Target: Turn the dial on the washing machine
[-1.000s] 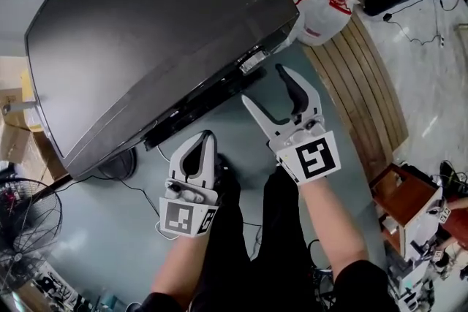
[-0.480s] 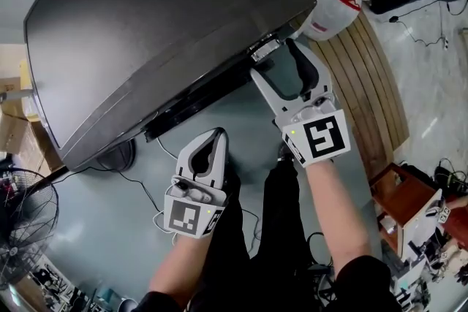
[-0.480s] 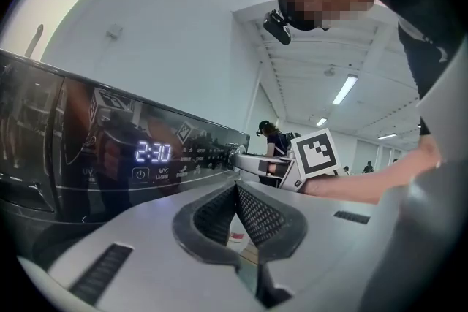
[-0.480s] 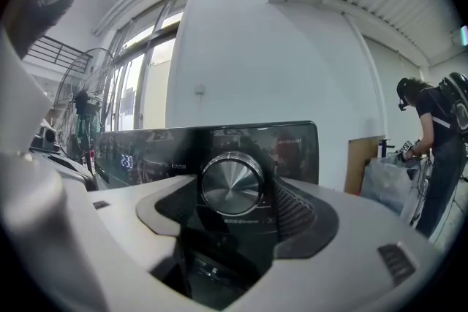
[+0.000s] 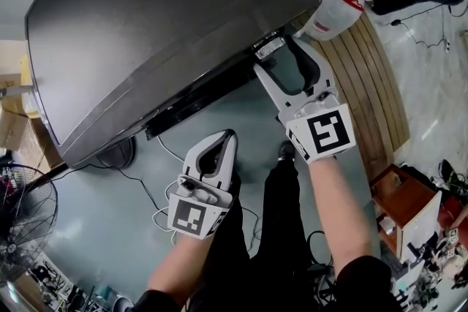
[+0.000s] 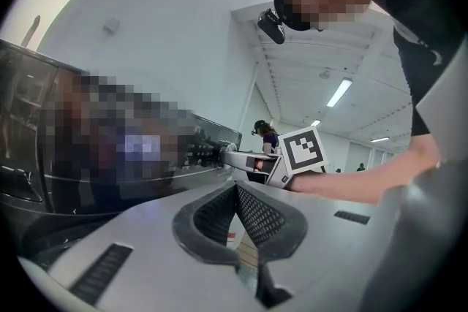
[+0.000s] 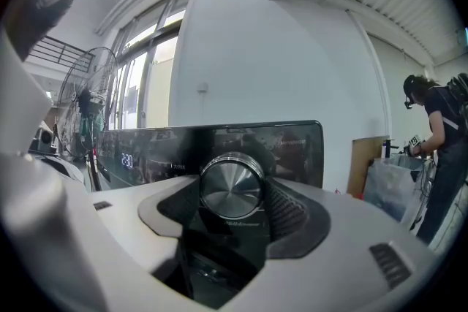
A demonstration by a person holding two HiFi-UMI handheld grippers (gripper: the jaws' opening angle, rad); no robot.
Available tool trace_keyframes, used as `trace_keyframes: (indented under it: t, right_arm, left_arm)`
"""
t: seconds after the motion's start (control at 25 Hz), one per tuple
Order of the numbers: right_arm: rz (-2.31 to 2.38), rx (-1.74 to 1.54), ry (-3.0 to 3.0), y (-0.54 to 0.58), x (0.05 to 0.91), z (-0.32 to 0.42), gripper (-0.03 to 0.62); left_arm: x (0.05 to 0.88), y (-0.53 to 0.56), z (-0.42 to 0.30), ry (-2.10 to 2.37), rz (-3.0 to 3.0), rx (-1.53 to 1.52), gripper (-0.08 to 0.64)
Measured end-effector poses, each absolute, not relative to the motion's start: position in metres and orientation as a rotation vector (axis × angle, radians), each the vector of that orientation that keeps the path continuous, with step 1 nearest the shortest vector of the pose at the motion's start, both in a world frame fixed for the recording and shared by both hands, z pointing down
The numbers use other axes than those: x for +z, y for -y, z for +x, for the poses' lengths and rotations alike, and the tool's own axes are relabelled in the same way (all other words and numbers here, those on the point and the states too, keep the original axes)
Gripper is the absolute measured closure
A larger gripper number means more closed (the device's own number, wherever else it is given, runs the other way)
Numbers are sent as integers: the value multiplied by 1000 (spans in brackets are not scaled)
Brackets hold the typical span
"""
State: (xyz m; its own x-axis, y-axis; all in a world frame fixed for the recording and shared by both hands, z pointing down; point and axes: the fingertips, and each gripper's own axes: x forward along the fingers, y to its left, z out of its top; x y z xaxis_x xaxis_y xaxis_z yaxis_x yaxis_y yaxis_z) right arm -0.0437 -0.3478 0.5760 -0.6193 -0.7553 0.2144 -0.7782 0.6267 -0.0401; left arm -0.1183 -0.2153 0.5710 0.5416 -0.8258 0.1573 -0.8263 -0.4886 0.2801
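the washing machine [image 5: 161,33] shows its dark grey top in the head view, and its black control panel [image 5: 197,102] runs along the front edge. the right gripper [image 5: 276,56] is up against that panel near the front right corner of the top. its jaws are apart, one on each side of the dial [image 7: 231,186]. in the right gripper view the round, brushed-metal dial sits squarely between the two ribbed pads [image 7: 287,210], and each pad is just beside its rim. whether they press on it cannot be told. to the left of the dial on the panel, a small display [image 7: 126,160] reads 2:30.

the left gripper [image 5: 227,139] is held lower, out in front of the front edge and well apart from the panel, over the grey-green floor [image 5: 95,215]. its jaws are together with nothing between them, and their tips meet in the left gripper view.

beyond the right corner of the machine stand white bags with red handles [image 5: 333,7], next to a slatted wooden platform [image 5: 373,77]. a fan [image 5: 22,223] stands by the left side, and a cable [image 5: 146,193] trails across the floor. a person [image 7: 439,128] stands at the far right of the right gripper view.
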Motion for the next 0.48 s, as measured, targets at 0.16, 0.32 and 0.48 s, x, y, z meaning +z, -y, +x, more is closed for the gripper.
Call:
trace_keyframes:
  t: [0.16,0.32,0.48]
  right_arm:
    - [1268,234,2729,349,575,-43,301]
    - [1289,363,2757,351,577,-40,301]
    - [1311,540,2791,351,578,-38,301]
  left_arm:
    - [575,211,-115,1340,2475,29,546]
    - [583,205,-109,1282,2510,101,546]
    - [583,204,-107,1279,2509,97,546]
